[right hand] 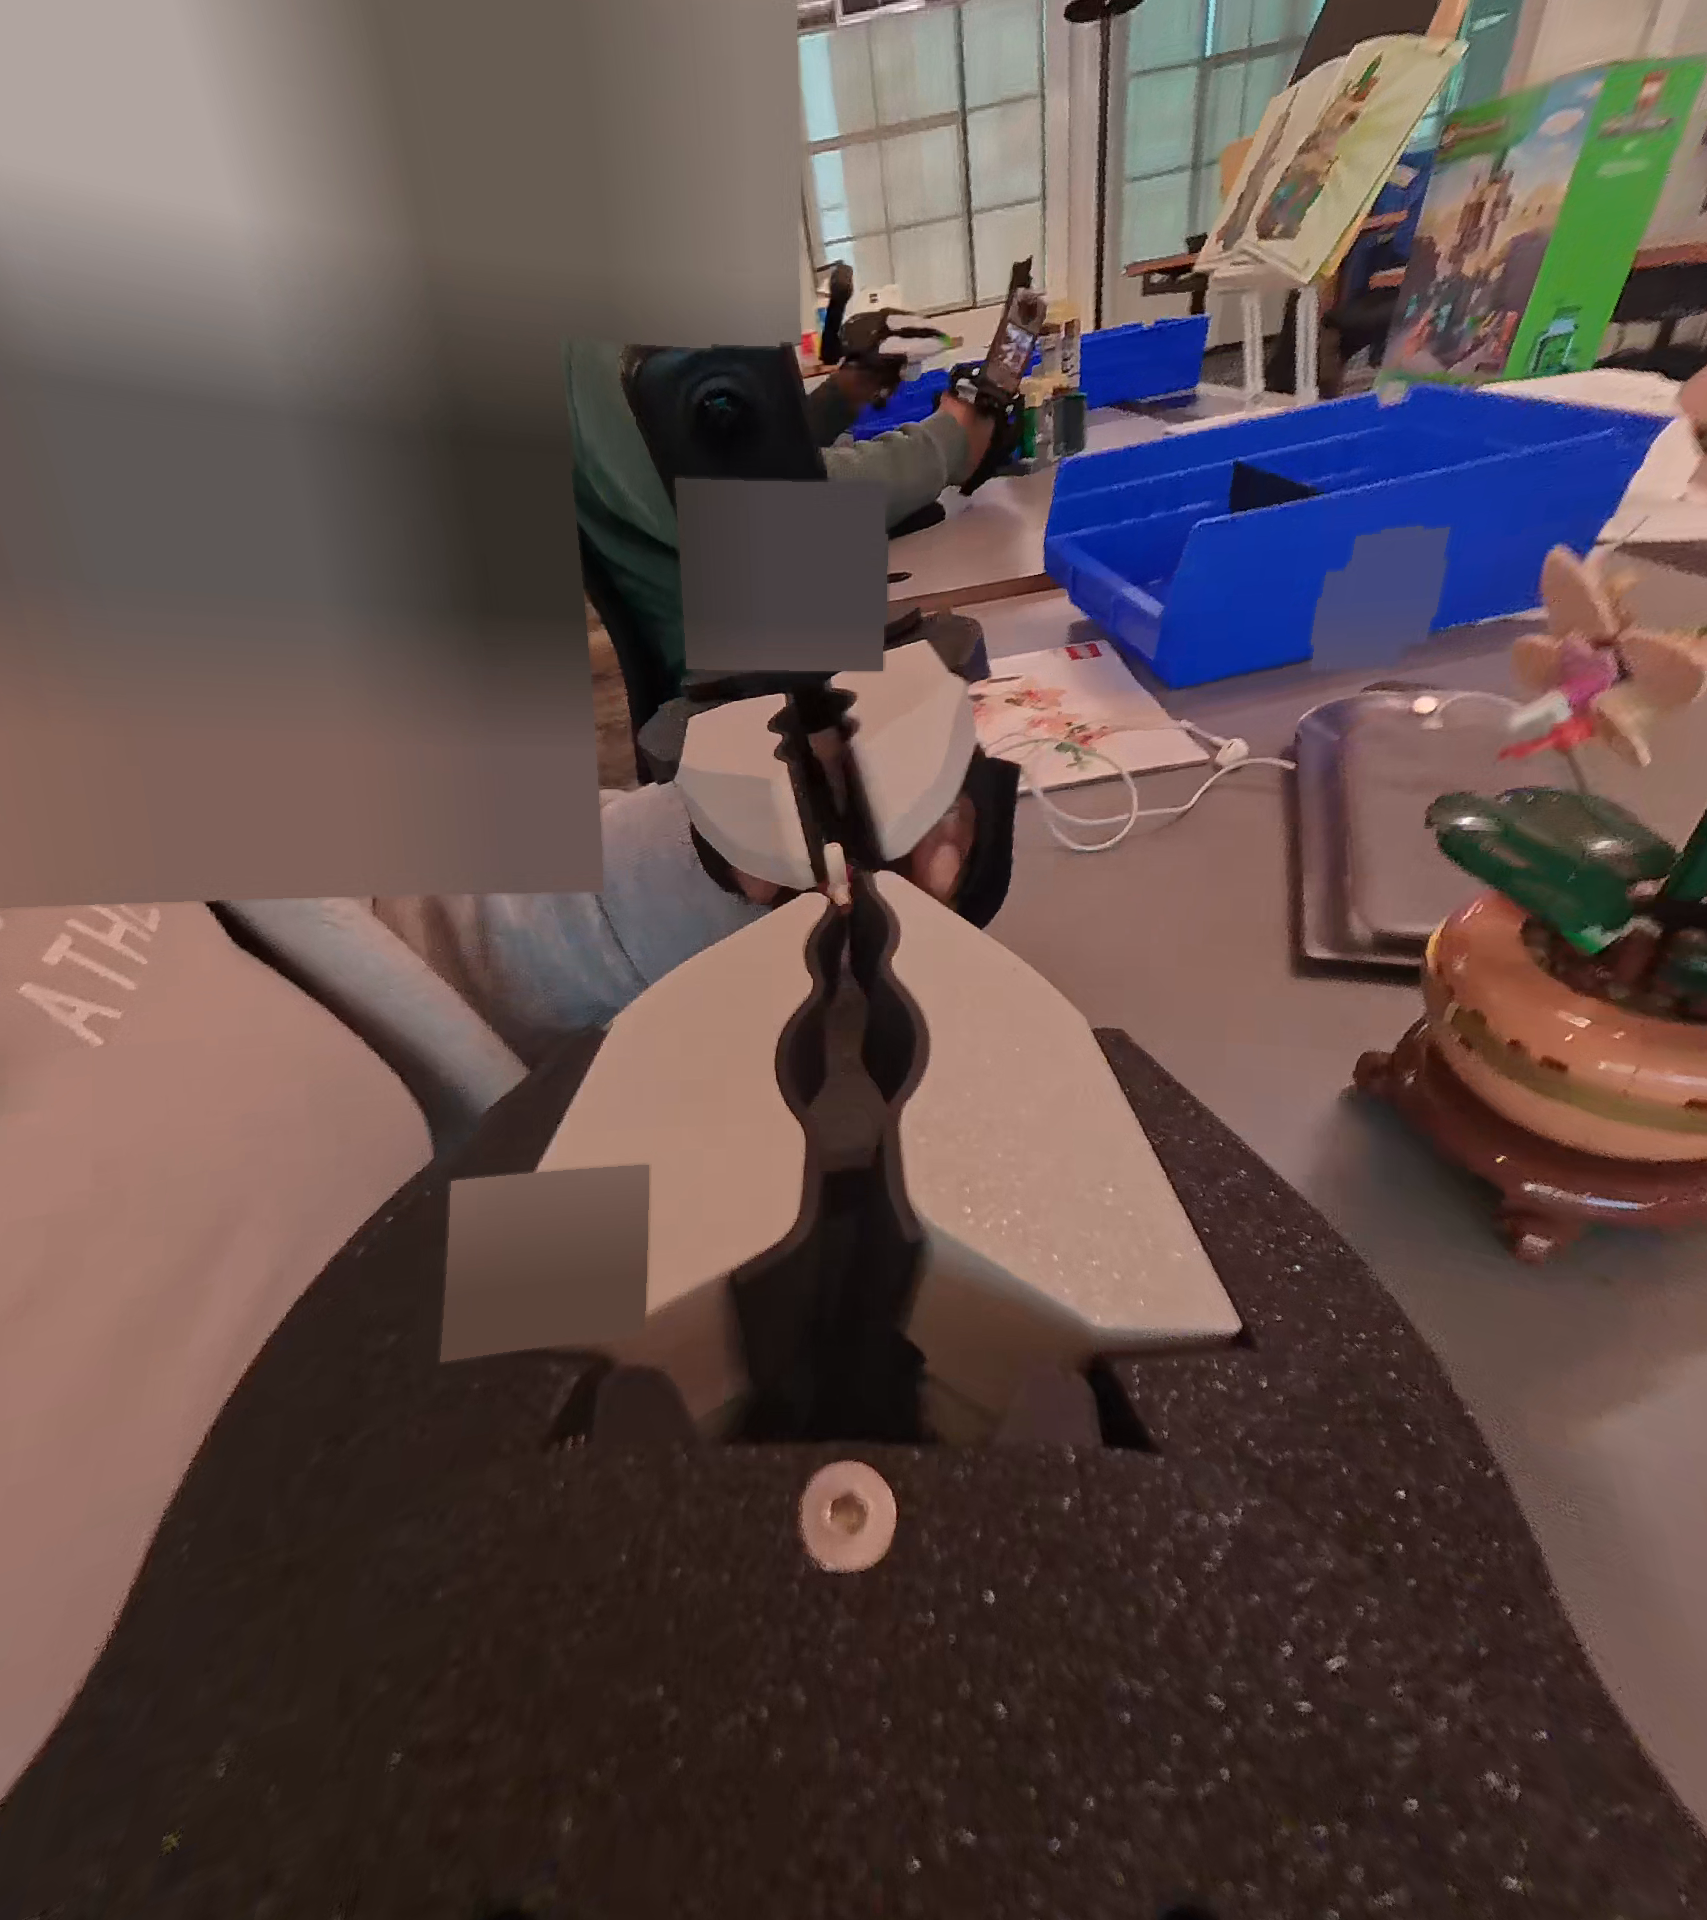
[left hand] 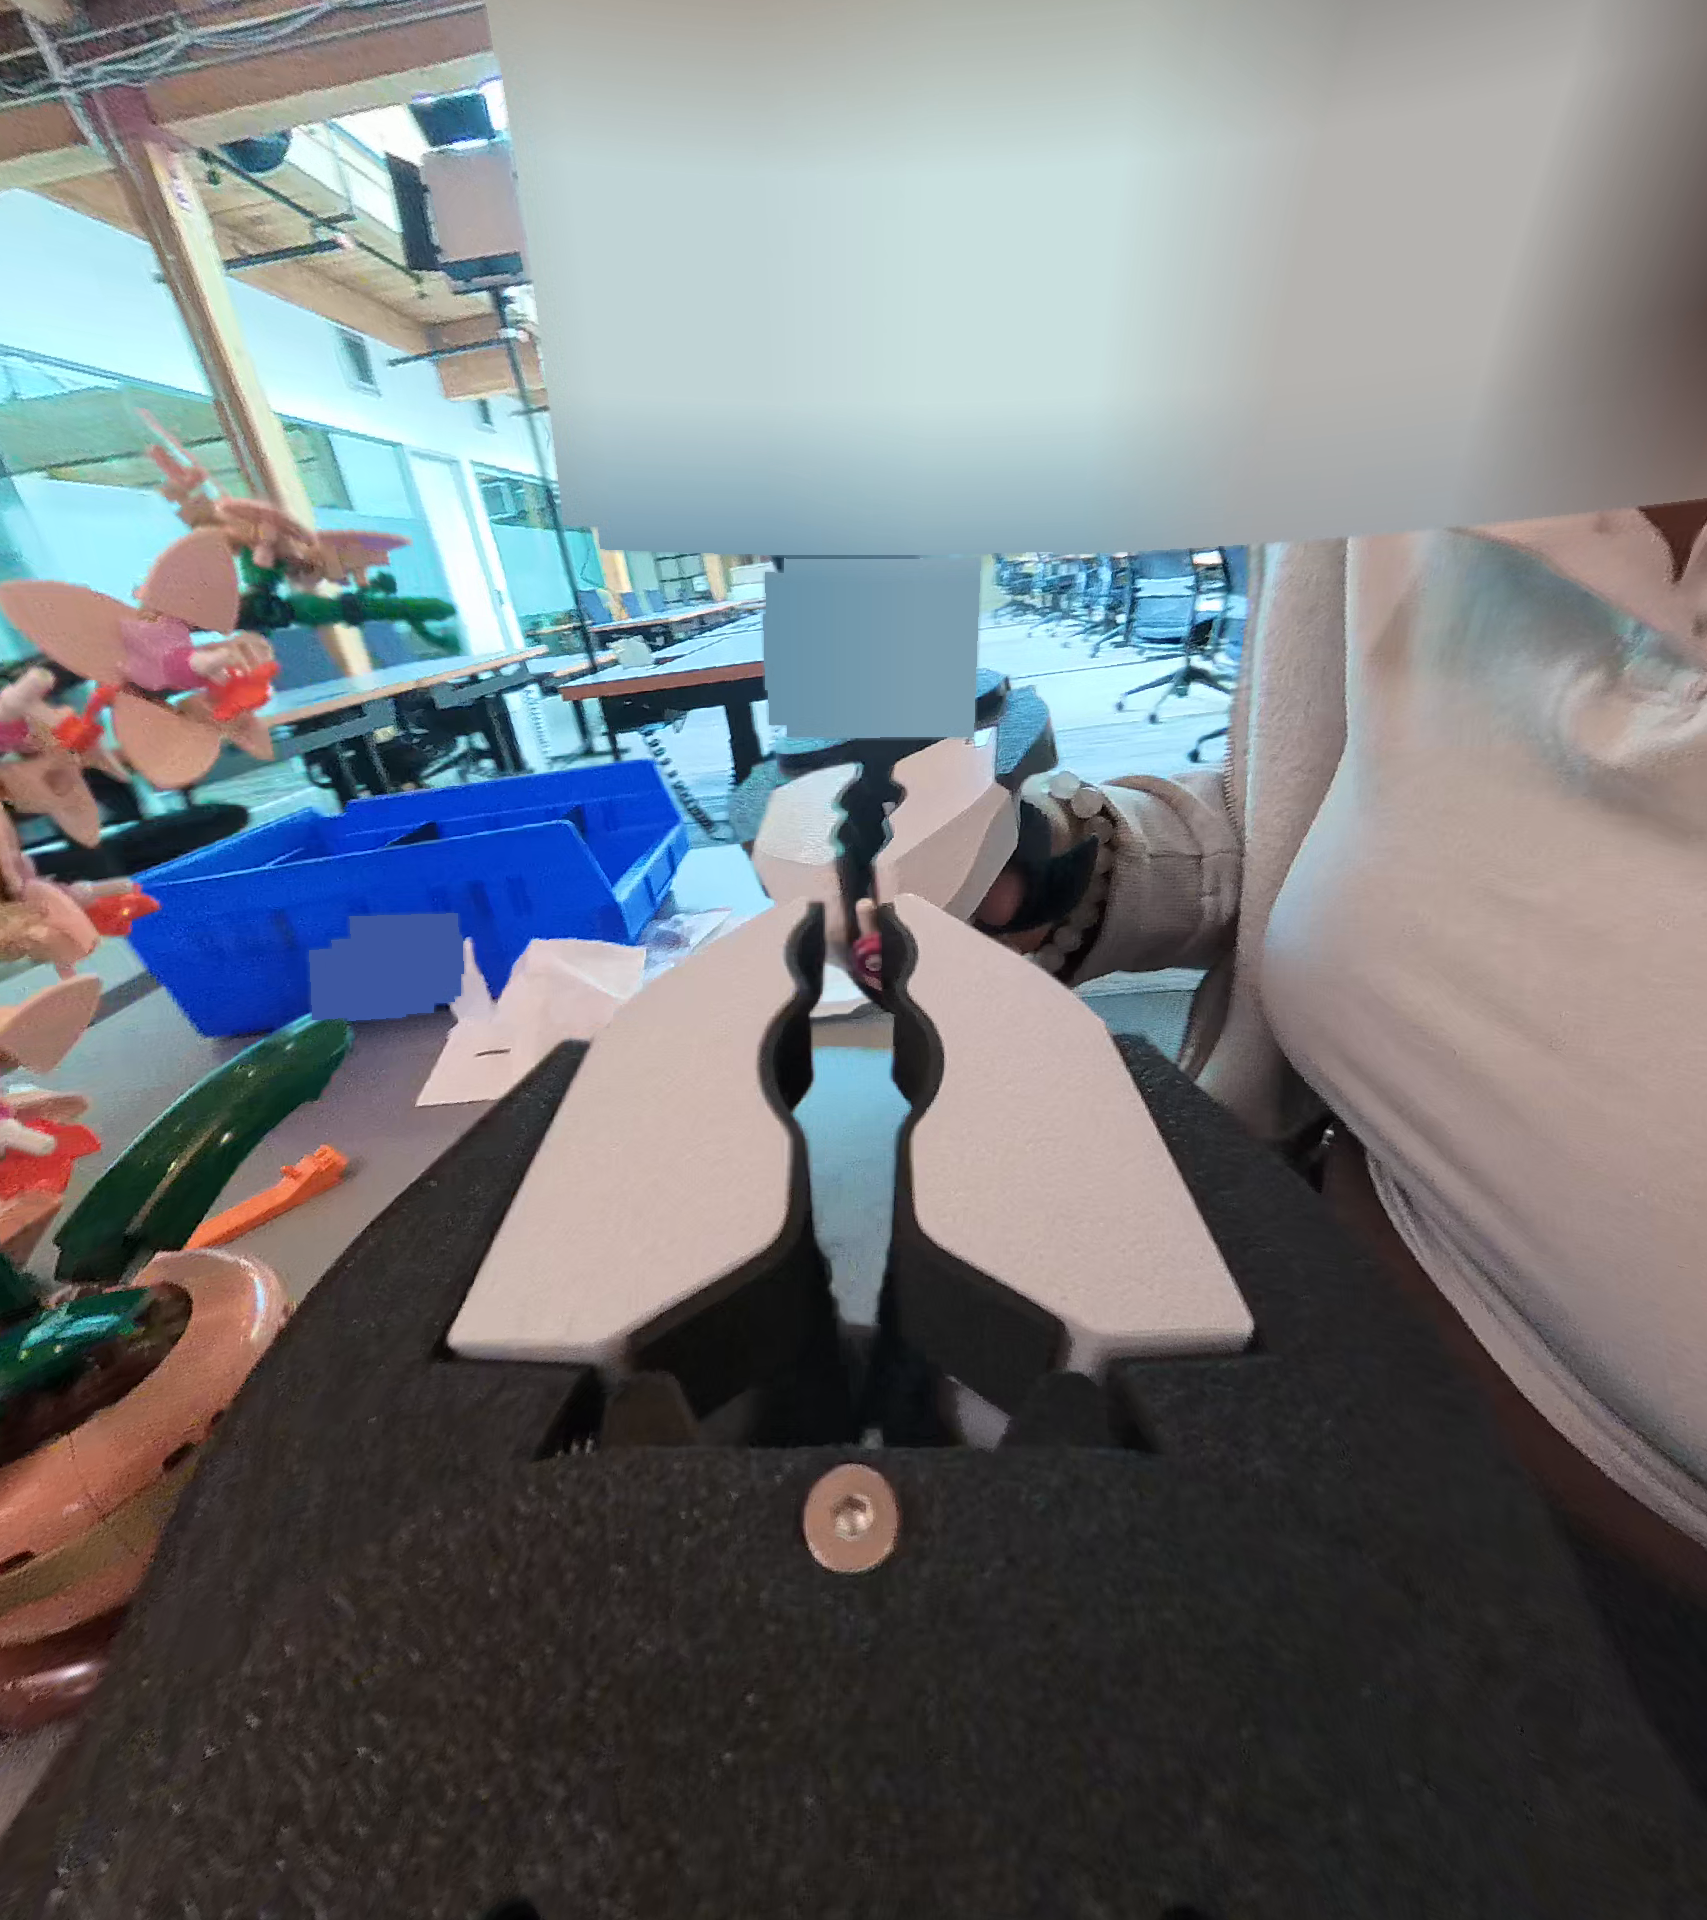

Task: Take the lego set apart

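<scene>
Gripping now: my left tool [left hand: 854, 940] and my right tool [right hand: 844, 914] meet tip to tip in front of my chest, raised above the worktop [right hand: 1192, 935].
Left tool: nearly closed, pinching a small piece [left hand: 870, 951], pale at the top and dark red below, right at its tips.
Right tool: also narrowed to a slit, its tips on a small white and red piece [right hand: 836, 873]; I cannot tell for sure whether it is clamped on it.
Lego set: the orchid model stands on the worktop off to the side; its pink pot [left hand: 49, 1455] on a brown foot is just beside my left tool's body.
Leaves and blooms: dark green leaves [left hand: 205, 1132] arch out of the pot, pink flowers [left hand: 142, 665] sit on the stems above.
Orange tool: a brick separator [left hand: 277, 1195] lies flat beyond the leaf.
Papers: white sheets [left hand: 537, 1008] lie past it.
Farther: a blue bin [left hand: 413, 873] rests on the worktop, a booklet [right hand: 1077, 717] and a white cable [right hand: 1119, 800] near it.
</scene>
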Tool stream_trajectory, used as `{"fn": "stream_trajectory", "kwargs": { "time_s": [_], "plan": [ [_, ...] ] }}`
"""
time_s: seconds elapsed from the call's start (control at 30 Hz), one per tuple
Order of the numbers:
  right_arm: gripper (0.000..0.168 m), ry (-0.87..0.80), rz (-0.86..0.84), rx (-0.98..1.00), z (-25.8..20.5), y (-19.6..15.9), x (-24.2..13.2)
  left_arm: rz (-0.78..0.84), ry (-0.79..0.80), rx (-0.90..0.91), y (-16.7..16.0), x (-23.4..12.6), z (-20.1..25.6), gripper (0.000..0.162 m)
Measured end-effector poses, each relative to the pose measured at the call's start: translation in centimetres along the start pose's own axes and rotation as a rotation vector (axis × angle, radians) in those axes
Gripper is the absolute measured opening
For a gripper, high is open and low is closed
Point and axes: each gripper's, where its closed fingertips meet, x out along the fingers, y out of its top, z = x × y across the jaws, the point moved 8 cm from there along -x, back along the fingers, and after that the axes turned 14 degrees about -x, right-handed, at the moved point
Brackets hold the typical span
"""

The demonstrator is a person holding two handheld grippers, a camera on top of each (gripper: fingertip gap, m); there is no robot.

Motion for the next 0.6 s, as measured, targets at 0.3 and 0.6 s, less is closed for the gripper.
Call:
{"fn": "stream_trajectory", "kwargs": {
  "time_s": [0.3,0.6],
  "plan": [
    [0.0,0.02,0.029,0.062,0.4,-1.6,-1.2,-0.039,0.103,-0.204,-1.5,1.1,-0.4,0.033],
    [0.0,0.016,-0.002,0.093,1.4,-2.9,-2.0,-0.114,0.101,-0.267,-3.2,1.9,-0.8,0.012]
  ]
}}
